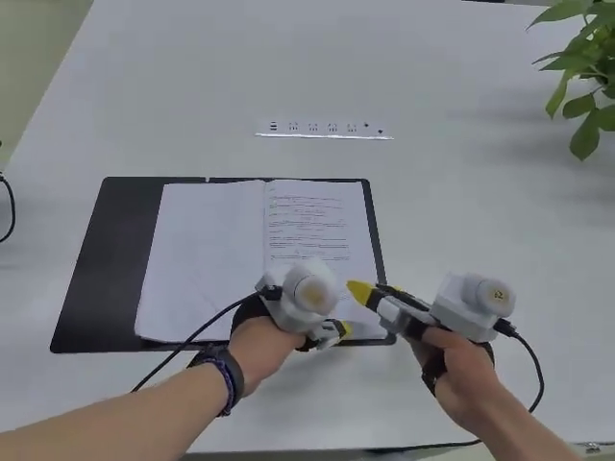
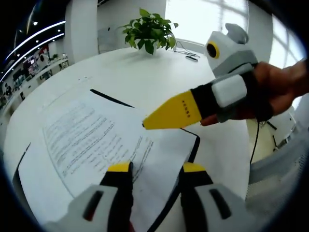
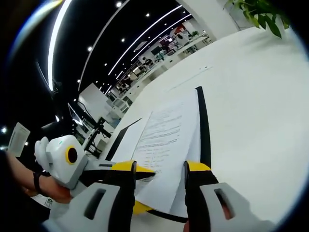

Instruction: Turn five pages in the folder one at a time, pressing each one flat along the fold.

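Observation:
A black folder (image 1: 115, 259) lies open on the white table, with a blank left sheet (image 1: 207, 250) and a printed right page (image 1: 312, 226). My left gripper (image 1: 332, 331) sits at the bottom right corner of the printed page (image 2: 91, 140). It is open (image 2: 156, 169), its jaws astride the page's lower edge without closing on it. My right gripper (image 1: 363, 293) comes in from the right, its yellow tips over the page's right edge. It stands open (image 3: 161, 168) with the page corner (image 3: 164, 145) showing between its jaws. The right gripper (image 2: 145, 124) hovers just above the paper, and the left gripper (image 3: 142, 188) is close beside it.
A white power strip (image 1: 325, 130) is set into the table behind the folder. A potted plant (image 1: 581, 67) stands at the far right. A dark cable (image 1: 8, 206) loops at the left edge. The table's front edge runs just below the hands.

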The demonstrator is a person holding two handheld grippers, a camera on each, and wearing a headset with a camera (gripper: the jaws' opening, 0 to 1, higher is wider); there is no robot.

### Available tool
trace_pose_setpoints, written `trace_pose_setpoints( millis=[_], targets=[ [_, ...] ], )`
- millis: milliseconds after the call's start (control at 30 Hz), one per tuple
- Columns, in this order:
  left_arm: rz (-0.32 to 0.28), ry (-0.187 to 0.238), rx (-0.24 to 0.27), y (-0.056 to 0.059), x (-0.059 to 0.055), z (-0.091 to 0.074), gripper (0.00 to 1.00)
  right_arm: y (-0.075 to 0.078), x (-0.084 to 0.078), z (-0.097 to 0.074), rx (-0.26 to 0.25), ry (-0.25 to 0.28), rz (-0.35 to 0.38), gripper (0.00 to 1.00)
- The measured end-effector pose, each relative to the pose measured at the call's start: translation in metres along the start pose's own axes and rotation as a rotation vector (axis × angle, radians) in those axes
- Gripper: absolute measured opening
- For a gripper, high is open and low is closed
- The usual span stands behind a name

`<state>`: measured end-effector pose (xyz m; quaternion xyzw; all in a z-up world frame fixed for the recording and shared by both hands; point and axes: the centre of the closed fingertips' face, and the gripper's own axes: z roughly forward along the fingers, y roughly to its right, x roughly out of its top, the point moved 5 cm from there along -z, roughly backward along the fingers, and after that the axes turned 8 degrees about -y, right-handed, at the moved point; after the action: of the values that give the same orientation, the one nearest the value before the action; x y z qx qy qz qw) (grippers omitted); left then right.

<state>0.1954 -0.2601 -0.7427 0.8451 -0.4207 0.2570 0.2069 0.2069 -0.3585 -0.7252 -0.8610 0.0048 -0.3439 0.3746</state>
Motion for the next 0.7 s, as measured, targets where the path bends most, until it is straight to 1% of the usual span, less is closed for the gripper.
trace_pose_setpoints(
  millis=[33, 67, 167, 233, 267, 300, 333, 467, 533, 600, 700],
  targets=[
    [-0.013, 0.0, 0.0, 0.0, -0.001, -0.001, 0.39, 0.0, 0.001, -0.002, 0.003, 0.015, 0.01, 0.37],
    [-0.035, 0.012, -0.008, 0.001, -0.002, -0.003, 0.41, 0.0, 0.002, -0.004, 0.008, 0.036, 0.029, 0.35],
    [-0.03, 0.007, -0.006, 0.004, -0.006, -0.008, 0.45, 0.002, 0.0, -0.006, 0.012, 0.051, 0.057, 0.3],
    [-0.06, -0.003, 0.0, 0.006, -0.009, -0.014, 0.49, 0.002, -0.001, -0.007, 0.017, 0.067, 0.094, 0.26],
    [-0.068, 0.0, 0.005, 0.006, -0.01, -0.016, 0.51, 0.002, -0.001, -0.007, 0.018, 0.086, 0.104, 0.24],
    [-0.078, 0.016, 0.009, 0.007, -0.011, -0.02, 0.51, 0.001, -0.001, -0.008, 0.023, 0.101, 0.114, 0.22],
    [-0.083, 0.019, 0.01, 0.007, -0.012, -0.022, 0.51, 0.001, -0.002, -0.008, 0.026, 0.107, 0.123, 0.21],
    [-0.1, 0.028, 0.028, 0.005, -0.02, -0.032, 0.53, -0.003, -0.005, -0.005, 0.032, 0.1, 0.124, 0.16],
    [-0.077, 0.021, 0.048, 0.004, -0.024, -0.038, 0.53, -0.004, -0.006, -0.004, 0.033, 0.091, 0.118, 0.14],
    [-0.073, 0.016, 0.058, 0.002, -0.028, -0.044, 0.53, -0.004, -0.007, -0.003, 0.03, 0.084, 0.115, 0.1],
    [-0.09, 0.034, 0.078, -0.003, -0.032, -0.056, 0.53, -0.004, -0.007, -0.002, 0.028, 0.083, 0.119, 0.06]
  ],
)
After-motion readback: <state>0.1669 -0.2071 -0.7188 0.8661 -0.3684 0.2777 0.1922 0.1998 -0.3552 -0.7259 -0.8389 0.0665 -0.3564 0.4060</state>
